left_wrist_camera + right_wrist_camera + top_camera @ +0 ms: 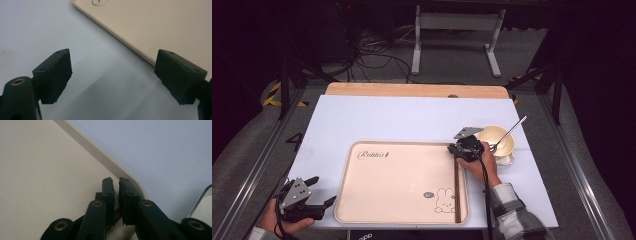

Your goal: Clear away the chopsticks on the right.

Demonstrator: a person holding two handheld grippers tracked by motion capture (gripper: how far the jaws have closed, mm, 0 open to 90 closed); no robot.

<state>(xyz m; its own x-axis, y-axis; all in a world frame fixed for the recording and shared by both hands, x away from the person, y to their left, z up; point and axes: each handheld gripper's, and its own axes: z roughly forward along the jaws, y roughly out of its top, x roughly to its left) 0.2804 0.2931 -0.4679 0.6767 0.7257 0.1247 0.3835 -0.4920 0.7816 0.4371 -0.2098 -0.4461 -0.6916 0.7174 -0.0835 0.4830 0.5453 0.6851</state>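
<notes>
Tabletop point(412, 117): a pale sheet covers it, with a strip of bare wood along the far edge. Everything you are working with sits on its near half.

Tray point(402, 182): cream, with a script word at its far-left corner and a rabbit drawing near its near-right corner. It lies at the near edge of the tabletop, roughly centred.

Bowl point(501, 141): cream, just beyond the tray's far-right corner, on the tabletop toward the right edge. A spoon point(512, 130) leans in it, handle pointing far-right.

Chopsticks point(457, 192): dark and thin, laid along the tray's right edge, running from its far-right corner to near its near-right corner. This is the thing in hand.

Right gripper point(457, 150): you hold it at the tray's far-right corner, over the far end of the chopsticks. In the right gripper view its jaws stand almost together with a slim gap; a dark brown bit shows low between them, so they look pinched on the chopsticks' end, though the contact itself is hard to see.

Left gripper point(319, 192): at the near-left corner of the tabletop, just off the tray's left edge, jaws spread wide and holding nothing.

Progress: the chopsticks look placed on the tray, pending your release. Bowl and spoon remain outside it, probably next.
</notes>
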